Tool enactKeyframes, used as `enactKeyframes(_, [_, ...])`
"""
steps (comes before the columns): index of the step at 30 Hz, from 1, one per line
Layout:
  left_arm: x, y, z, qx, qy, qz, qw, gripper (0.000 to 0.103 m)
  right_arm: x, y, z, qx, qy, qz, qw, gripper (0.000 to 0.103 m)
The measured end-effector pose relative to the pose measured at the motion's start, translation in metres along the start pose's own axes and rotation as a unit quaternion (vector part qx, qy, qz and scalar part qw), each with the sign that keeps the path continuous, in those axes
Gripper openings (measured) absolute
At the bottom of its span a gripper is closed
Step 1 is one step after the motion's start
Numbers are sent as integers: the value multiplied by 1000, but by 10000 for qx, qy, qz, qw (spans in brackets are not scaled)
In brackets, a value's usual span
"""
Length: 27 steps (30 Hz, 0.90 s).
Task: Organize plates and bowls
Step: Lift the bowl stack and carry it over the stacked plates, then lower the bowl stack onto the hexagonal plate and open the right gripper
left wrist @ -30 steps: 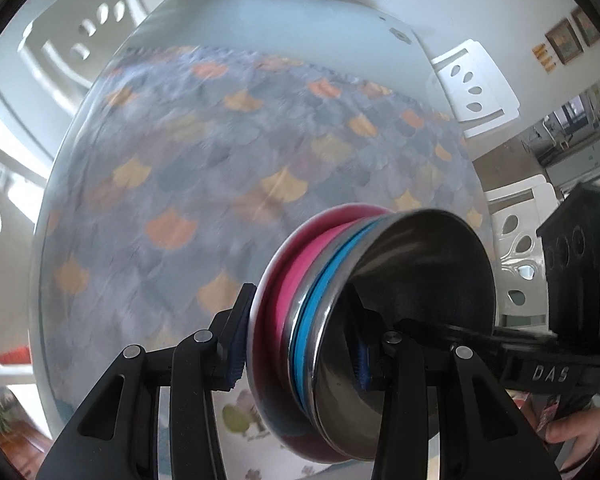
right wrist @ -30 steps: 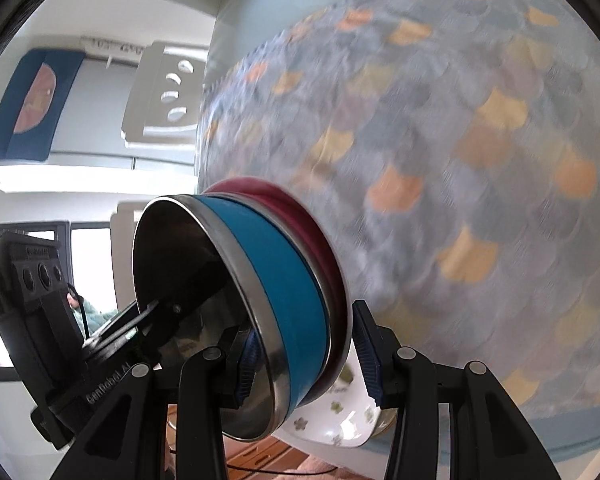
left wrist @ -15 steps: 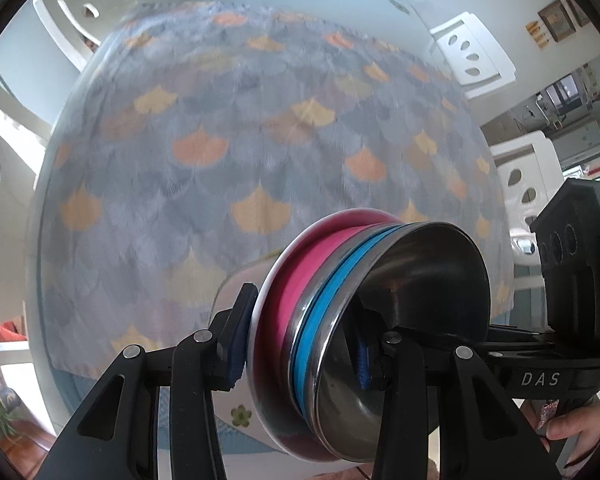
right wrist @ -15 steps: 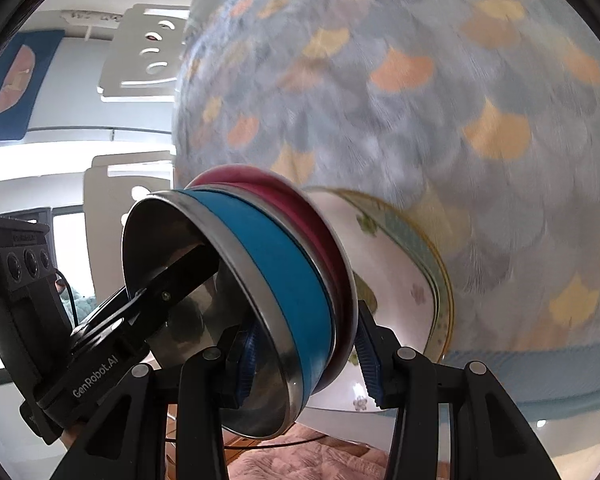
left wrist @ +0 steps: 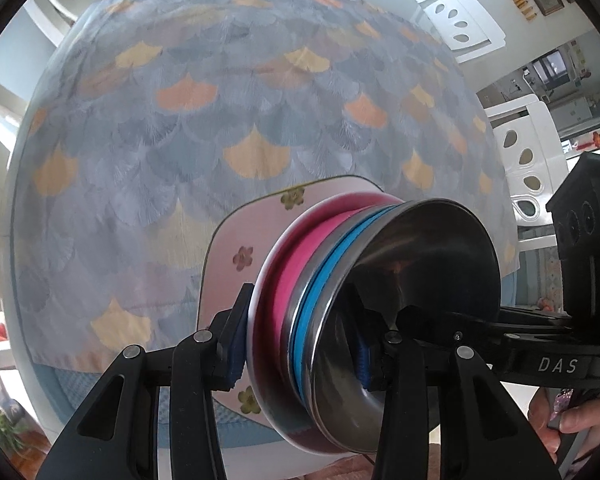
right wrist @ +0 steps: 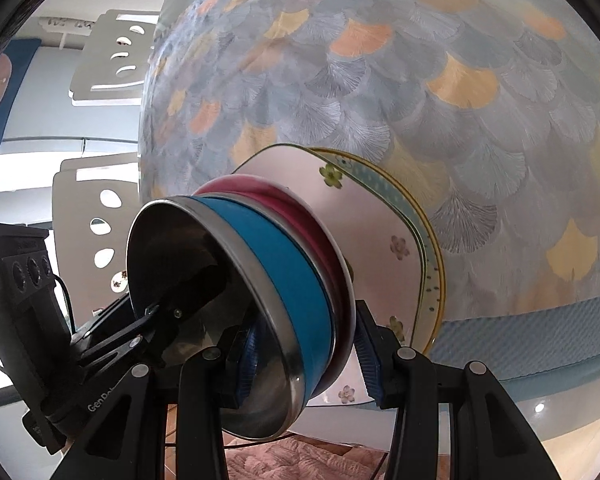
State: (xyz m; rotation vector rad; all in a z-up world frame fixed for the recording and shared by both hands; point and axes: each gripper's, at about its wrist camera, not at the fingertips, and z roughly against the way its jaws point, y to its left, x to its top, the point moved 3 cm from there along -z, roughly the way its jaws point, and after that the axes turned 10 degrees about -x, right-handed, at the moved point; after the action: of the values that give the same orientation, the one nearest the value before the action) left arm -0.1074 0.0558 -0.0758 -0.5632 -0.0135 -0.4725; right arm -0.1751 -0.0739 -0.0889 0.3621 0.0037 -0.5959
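While both grippers' fingers (left wrist: 236, 344) clamp the nested bowls (left wrist: 332, 312), a floral plate (right wrist: 380, 220) lies beneath, chairs (left wrist: 460, 24) beyond.

Two bowls are nesting together: a blue one (left wrist: 324, 280) sitting inside a pink one (left wrist: 296, 264). Two plates are lying right behind the pink bowl: a square flowered plate (right wrist: 372, 216) and, under it, a round plate (right wrist: 428, 240) with a teal, yellow-edged rim. Two grippers are clamping the bowls, left (left wrist: 300, 354) and right (right wrist: 304, 360). Two white chairs (left wrist: 460, 28) are standing beyond the bowls in each view.
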Motion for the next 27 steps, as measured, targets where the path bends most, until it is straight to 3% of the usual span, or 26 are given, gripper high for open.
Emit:
enactKeyframes(8, [-7, -2, -1, 11, -13, -135, 9999, 38, -4, -2, 5, -100, -163, -88, 9998, 43])
enactKeyframes(11, [-7, -7, 4, 278, -59, -263, 9993, 38, -6, 4, 7, -286, -175, 90, 9994, 43])
enactKeyframes(14, [-8, -18, 26, 644, -409, -533, 9957, 40, -11, 11, 12, -489, -191, 469, 9975, 43])
enactKeyframes(15, [-9, -20, 34, 749, -513, -587, 9941, 40, -15, 13, 19, -554, -305, 624, 9960, 45])
enactKeyframes(17, [-12, -24, 50, 1013, -721, -678, 9899, 51, -23, 15, 30, -650, -593, 802, 9929, 61])
enactKeyframes(18, [-15, -26, 56, 1106, -821, -715, 9879, 62, -30, 16, 39, -746, -873, 970, 9886, 68])
enactKeyframes(20, [-19, -28, 62, 1215, -983, -740, 9849, 71, -40, 20, 49, -865, -1201, 1240, 9812, 78])
enactKeyframes(21, [-22, -29, 65, 1258, -1051, -729, 9838, 72, -47, 22, 54, -916, -1345, 1392, 9768, 83])
enactKeyframes(25, [-37, -26, 67, 1521, -977, -416, 9826, 74, -72, 30, 64, -1186, -1709, 1863, 9602, 86])
enactKeyframes(27, [-46, -27, 66, 1511, -979, -352, 9830, 74, -83, 34, 59, -1478, -1706, 2151, 9501, 96])
